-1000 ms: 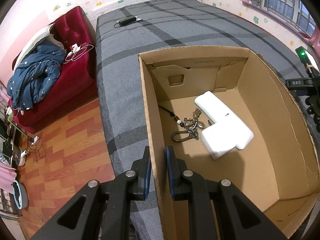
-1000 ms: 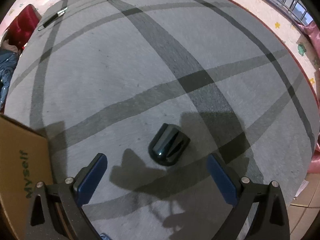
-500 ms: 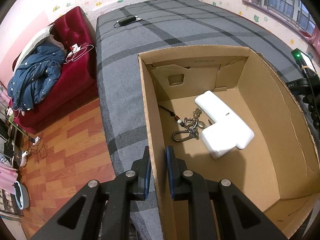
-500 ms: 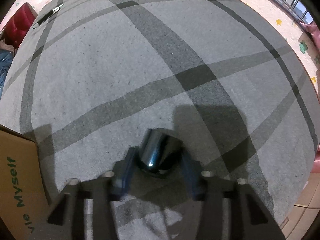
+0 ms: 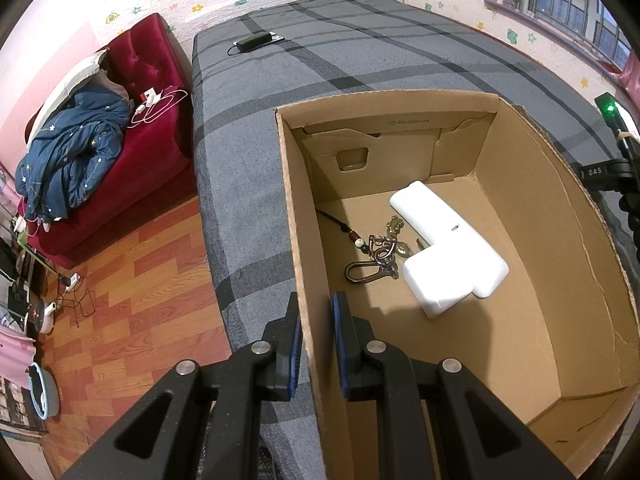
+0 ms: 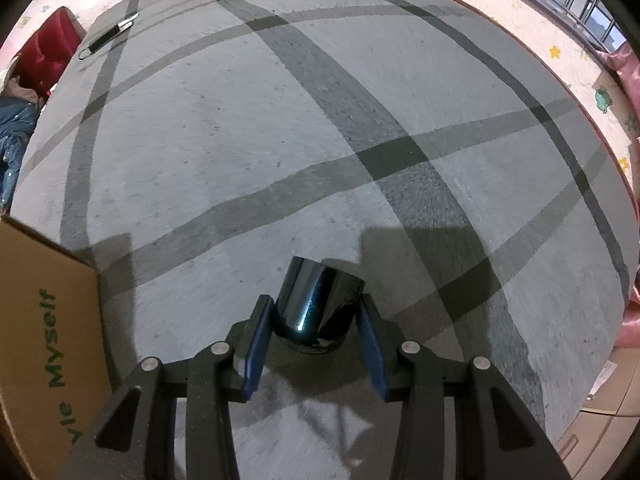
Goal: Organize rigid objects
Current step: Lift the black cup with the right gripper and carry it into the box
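My left gripper is shut on the near left wall of the open cardboard box, which stands on the grey plaid bed. Inside the box lie a white L-shaped device and a bunch of keys with a carabiner. In the right wrist view my right gripper is shut on a glossy dark cylindrical object, its blue pads pressing both sides. The object sits just above the bed cover, right of the box's outer wall.
A black flat device with a cable lies at the bed's far end. Left of the bed stands a red sofa with a blue jacket. A wooden floor lies below. A tripod-like stand rises at the box's right.
The right gripper closed from wide open onto the dark cylinder and carried it a little toward the box. The left gripper stayed shut on the box wall.
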The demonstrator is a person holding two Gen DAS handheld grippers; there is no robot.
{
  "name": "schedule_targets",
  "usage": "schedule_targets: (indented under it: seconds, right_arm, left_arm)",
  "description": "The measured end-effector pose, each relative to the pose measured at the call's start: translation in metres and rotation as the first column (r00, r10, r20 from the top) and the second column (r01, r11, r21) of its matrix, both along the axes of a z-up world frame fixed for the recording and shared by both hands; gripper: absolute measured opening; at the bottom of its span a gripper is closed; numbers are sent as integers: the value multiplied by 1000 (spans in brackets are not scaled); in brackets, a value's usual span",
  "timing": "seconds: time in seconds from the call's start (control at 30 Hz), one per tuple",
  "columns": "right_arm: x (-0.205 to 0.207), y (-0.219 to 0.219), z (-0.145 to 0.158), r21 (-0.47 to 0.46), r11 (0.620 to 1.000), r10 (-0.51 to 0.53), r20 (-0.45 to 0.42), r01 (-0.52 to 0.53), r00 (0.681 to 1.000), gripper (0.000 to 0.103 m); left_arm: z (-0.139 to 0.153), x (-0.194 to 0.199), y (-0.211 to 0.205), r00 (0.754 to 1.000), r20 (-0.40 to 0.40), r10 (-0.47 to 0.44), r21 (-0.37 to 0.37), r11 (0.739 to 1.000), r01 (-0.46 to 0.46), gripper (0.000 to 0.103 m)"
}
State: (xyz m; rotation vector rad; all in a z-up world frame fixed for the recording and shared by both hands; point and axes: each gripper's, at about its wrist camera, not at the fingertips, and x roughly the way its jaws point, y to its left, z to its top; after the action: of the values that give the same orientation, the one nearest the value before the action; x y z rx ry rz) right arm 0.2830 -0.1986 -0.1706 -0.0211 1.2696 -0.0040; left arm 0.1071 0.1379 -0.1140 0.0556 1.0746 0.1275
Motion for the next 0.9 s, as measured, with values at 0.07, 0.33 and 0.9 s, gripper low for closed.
schedule_targets:
  seconds: [0.07,0.33,0.9]
  right_arm:
    - [-8,3,6,8,1000,6,6,-6,1000,45]
    - [-32,13,29,13,1000,25,37,-25,999,45]
    - [-64,28,73,17,998,64,102,-66,993,45]
  left_arm:
    - [0,-1,-1,1000,-1,-3,10,1000,3,15]
    - [2,-2,-3,1000,-1,-2,13,1000,2,15]
    - [1,-1,-4,1000,-3,2,11,1000,-2,15]
